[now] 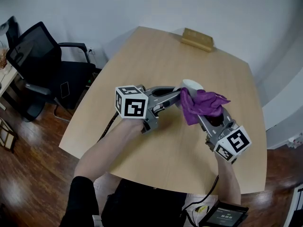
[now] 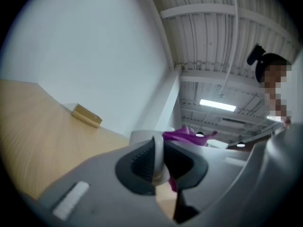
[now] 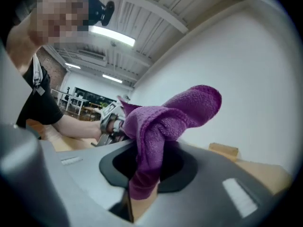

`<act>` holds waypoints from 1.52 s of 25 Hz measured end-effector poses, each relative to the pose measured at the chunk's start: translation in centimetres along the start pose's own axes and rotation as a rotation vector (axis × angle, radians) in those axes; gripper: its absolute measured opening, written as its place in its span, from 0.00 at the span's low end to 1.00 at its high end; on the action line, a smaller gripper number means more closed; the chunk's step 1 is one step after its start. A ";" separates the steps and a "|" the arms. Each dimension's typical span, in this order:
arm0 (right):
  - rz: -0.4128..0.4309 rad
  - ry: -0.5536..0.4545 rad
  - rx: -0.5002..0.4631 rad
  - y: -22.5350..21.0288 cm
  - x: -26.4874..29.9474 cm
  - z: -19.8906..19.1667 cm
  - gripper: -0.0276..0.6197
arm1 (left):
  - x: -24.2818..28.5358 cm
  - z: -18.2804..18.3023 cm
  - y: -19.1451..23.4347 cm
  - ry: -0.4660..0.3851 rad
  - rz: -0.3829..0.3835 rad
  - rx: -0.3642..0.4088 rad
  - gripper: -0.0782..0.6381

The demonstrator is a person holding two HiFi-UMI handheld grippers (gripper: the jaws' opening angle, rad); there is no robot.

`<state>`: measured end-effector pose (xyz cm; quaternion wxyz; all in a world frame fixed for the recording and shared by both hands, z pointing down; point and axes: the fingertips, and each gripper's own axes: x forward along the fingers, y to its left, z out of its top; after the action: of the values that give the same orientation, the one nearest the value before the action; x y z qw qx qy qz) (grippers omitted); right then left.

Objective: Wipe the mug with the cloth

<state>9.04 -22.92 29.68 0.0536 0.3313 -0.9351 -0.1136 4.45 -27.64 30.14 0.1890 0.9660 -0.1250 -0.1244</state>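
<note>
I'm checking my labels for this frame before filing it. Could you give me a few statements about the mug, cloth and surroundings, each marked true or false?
1. The right gripper is shut on the purple cloth. True.
2. The left gripper is empty. False: its fingers clamp the wall of the white mug.
3. The cloth lies spread flat on the table. False: it is bunched up in the right gripper's fingers, next to the mug.
4. A wooden block sits at the table's far edge. True.
5. The black office chair stands at the right of the table in the head view. False: it stands at the left.
</note>
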 end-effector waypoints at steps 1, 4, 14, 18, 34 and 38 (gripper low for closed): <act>-0.042 -0.060 -0.030 -0.7 -0.6 1.8 0.16 | 0.1 -0.2 -0.1 0.004 -0.007 -0.004 0.20; -0.124 -0.154 -0.158 -1.4 -0.9 5.2 0.16 | 0.7 -1.1 -0.5 0.037 -0.024 0.014 0.20; -0.072 0.021 -0.222 1.0 1.7 1.2 0.16 | 1.3 -1.5 -1.8 0.032 -0.044 0.080 0.20; 0.073 0.139 -0.147 3.8 2.4 -2.6 0.16 | 0.5 -0.2 -1.0 -0.028 -0.034 0.069 0.20; -0.113 -0.037 -0.220 0.9 0.3 2.2 0.16 | 2.1 -2.4 -3.3 0.022 -0.082 0.126 0.20; 0.004 0.036 -0.204 3.0 1.5 0.3 0.16 | 0.9 -0.1 -2.7 -0.055 -0.086 0.052 0.20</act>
<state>5.94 -21.56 30.17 0.1040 0.3243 -0.9182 -0.2022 5.88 -25.44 28.97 0.1548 0.9713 -0.0915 -0.1558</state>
